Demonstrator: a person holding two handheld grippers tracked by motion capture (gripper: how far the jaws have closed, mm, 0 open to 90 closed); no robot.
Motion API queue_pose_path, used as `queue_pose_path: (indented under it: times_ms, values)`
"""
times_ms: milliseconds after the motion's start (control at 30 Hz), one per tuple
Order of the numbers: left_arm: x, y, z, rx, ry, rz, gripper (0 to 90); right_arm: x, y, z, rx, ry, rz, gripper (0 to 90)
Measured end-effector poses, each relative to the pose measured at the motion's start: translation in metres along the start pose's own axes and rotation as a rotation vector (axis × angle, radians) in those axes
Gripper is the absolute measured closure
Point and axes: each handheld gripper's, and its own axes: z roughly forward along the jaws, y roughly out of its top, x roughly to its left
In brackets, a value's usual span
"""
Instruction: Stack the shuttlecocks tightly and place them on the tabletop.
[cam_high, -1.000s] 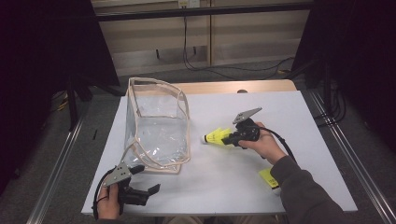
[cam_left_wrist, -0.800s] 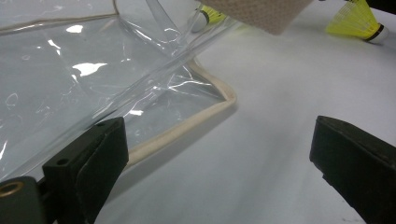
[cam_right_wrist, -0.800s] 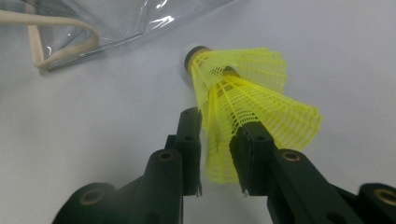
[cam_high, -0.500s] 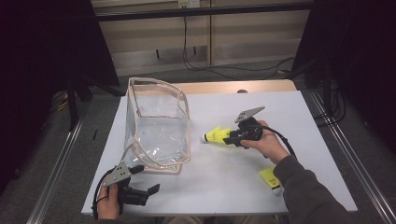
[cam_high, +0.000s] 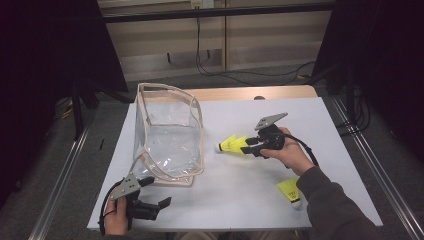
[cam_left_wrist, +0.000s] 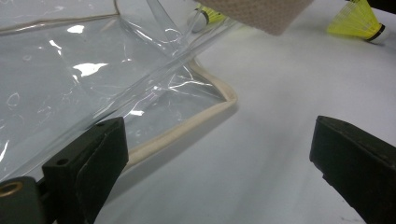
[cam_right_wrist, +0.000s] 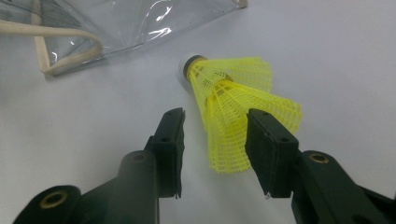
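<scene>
Plastic glare hides much of the clear bag (cam_high: 167, 135), a boxy, transparent pouch edged in cream piping that stands on the left part of the white table (cam_high: 240, 195); its near bottom edge lies creased and folded on the surface, and in the left gripper view its upper part is cut off at the frame edge. The left gripper (cam_high: 150, 200), held in a hand (cam_high: 116, 220) at the near left edge, sits just near of the bag with its black jaws spread wide and nothing between them.

To the right of the bag, the right gripper (cam_high: 248, 146) is held in the person's right hand (cam_high: 290, 155), whose grey sleeve (cam_high: 335, 210) is cut off at the bottom. Its jaws stand partly apart on either side of the skirt of a yellow shuttlecock (cam_right_wrist: 229, 107); whether the pads actually press the mesh is hard to make out. The shuttlecock's long axis runs left to right, white rounded cork toward the bag, flared net-like plastic skirt toward the gripper. A second yellow shuttlecock (cam_high: 291, 192) lies on the table near right, beside the sleeve, cork toward the near edge.
</scene>
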Motion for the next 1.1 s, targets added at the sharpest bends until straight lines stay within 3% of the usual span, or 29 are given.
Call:
queue_pose_path:
  times_ms: [200, 767, 1100]
  values:
    - [0.000, 0.000, 0.000, 0.001, 0.002, 0.001, 4.0, 0.000, -0.002, -0.007, -0.014, -0.003, 0.006, 51.1]
    - [-0.001, 0.000, 0.000, 0.000, 0.003, -0.001, 4.1, 0.004, -0.001, -0.031, -0.036, -0.016, 0.021, 24.6]
    - [-0.001, 0.001, 0.000, 0.007, 0.006, 0.001, 4.0, 0.006, -0.005, -0.046, -0.061, -0.038, 0.043, 17.6]
